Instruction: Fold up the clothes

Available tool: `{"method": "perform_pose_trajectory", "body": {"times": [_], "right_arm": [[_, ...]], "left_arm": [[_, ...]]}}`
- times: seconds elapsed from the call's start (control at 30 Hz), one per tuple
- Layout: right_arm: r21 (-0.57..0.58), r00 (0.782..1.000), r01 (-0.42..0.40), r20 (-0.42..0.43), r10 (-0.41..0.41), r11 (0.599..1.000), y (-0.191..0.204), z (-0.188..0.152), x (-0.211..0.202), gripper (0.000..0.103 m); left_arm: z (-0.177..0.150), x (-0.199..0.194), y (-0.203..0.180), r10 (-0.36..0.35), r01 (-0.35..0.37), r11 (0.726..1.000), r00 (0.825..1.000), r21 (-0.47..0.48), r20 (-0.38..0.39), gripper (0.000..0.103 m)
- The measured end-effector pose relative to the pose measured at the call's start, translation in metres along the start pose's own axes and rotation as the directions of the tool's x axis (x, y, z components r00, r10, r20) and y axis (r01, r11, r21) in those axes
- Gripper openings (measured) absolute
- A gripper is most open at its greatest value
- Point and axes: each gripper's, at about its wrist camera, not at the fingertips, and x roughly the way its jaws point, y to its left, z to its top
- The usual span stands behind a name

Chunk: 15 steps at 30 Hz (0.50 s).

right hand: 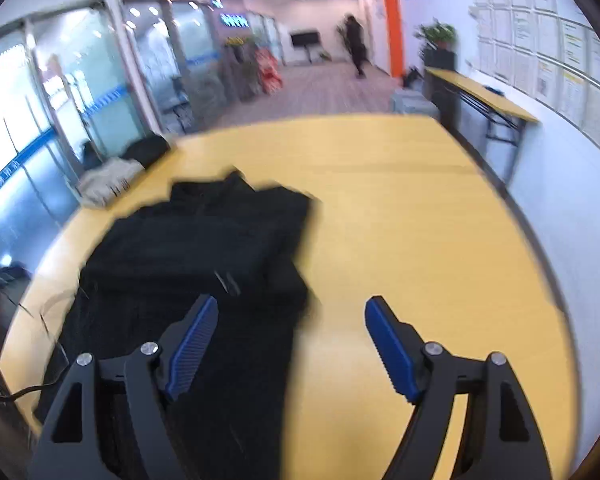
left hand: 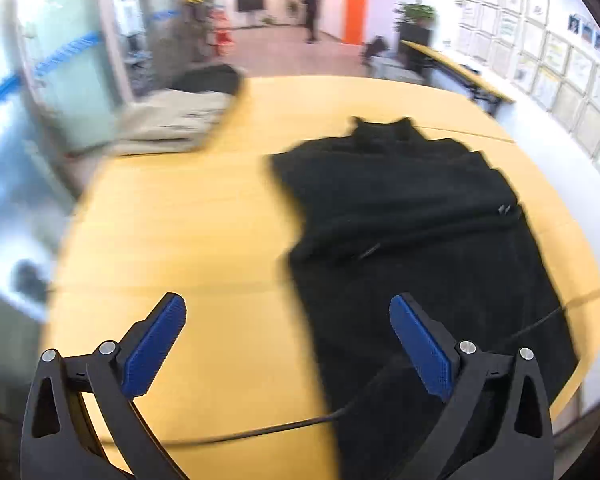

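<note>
A black garment [left hand: 412, 216] lies flat on the yellow wooden table [left hand: 180, 220], collar at the far end, sleeves folded across its chest. My left gripper [left hand: 288, 320] is open and empty, above the table at the garment's near left edge. In the right wrist view the same garment [right hand: 204, 248] lies left of centre on the table [right hand: 420, 220]. My right gripper [right hand: 290, 320] is open and empty, above the garment's near right edge. Both views are motion-blurred.
A stack of folded beige and black clothes [left hand: 184, 112] sits at the table's far left corner; it also shows in the right wrist view [right hand: 116, 172]. A thin black cable [left hand: 260, 432] crosses the near table. A narrow side table [right hand: 480, 96] stands by the right wall.
</note>
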Motion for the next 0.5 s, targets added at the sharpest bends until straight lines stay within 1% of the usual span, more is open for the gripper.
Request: {"method": "perform_pose_trajectory", "body": {"times": [0.03,0.07,0.1,0.17,0.2,0.27,0.33,0.37,0.4,0.43,0.5], "right_arm": [[0.045,0.999,0.037,-0.026,-0.036,0.998,-0.025,-0.02,-0.024,0.08],[0.086,0.998,0.058,-0.038,-0.054,0.995,-0.045,-0.038,-0.043,0.08],[0.11,0.996,0.079,-0.048,-0.074,0.991,-0.058,-0.054,-0.055,0.081],[0.079,0.991,0.108,-0.085,-0.101,0.991,-0.063,-0.083,-0.062,0.083],[0.059,0.991,0.075,-0.113,-0.068,0.995,-0.057,-0.097,-0.056,0.083],[0.043,0.985,-0.019,-0.172,0.026,0.999,-0.044,-0.122,-0.04,0.083],[0.051,0.968,-0.123,-0.212,0.131,0.991,-0.026,-0.145,-0.02,0.082],[0.043,0.958,-0.164,-0.231,0.17,0.985,-0.015,-0.154,-0.01,0.082],[0.029,0.947,-0.2,-0.252,0.2,0.979,-0.002,-0.162,0.001,0.08],[0.015,0.934,-0.235,-0.275,0.23,0.972,0.012,-0.169,0.012,0.078],[-0.015,0.915,-0.271,-0.314,0.253,0.962,0.027,-0.183,0.026,0.077]], "left_arm": [[-0.014,-0.011,0.012,0.024,-0.025,0.999,0.999,-0.03,-0.038,0.103],[-0.027,-0.022,0.024,0.046,-0.05,0.997,0.996,-0.059,-0.076,0.103],[-0.041,-0.026,0.032,0.05,-0.06,0.994,0.993,-0.096,-0.107,0.103],[-0.065,-0.016,0.032,0.0,-0.021,0.991,0.988,-0.131,-0.157,0.103],[-0.076,-0.007,0.025,-0.042,0.018,0.991,0.982,-0.133,-0.183,0.103],[-0.099,0.018,0.006,-0.134,0.106,0.986,0.963,-0.13,-0.233,0.103],[-0.12,0.044,-0.013,-0.217,0.185,0.973,0.935,-0.138,-0.279,0.102],[-0.131,0.057,-0.023,-0.258,0.223,0.964,0.918,-0.144,-0.301,0.098],[-0.142,0.068,-0.029,-0.283,0.245,0.957,0.902,-0.154,-0.324,0.097],[-0.151,0.077,-0.033,-0.297,0.252,0.953,0.89,-0.169,-0.347,0.097],[-0.164,0.09,-0.036,-0.315,0.259,0.947,0.869,-0.192,-0.382,0.097]]}}
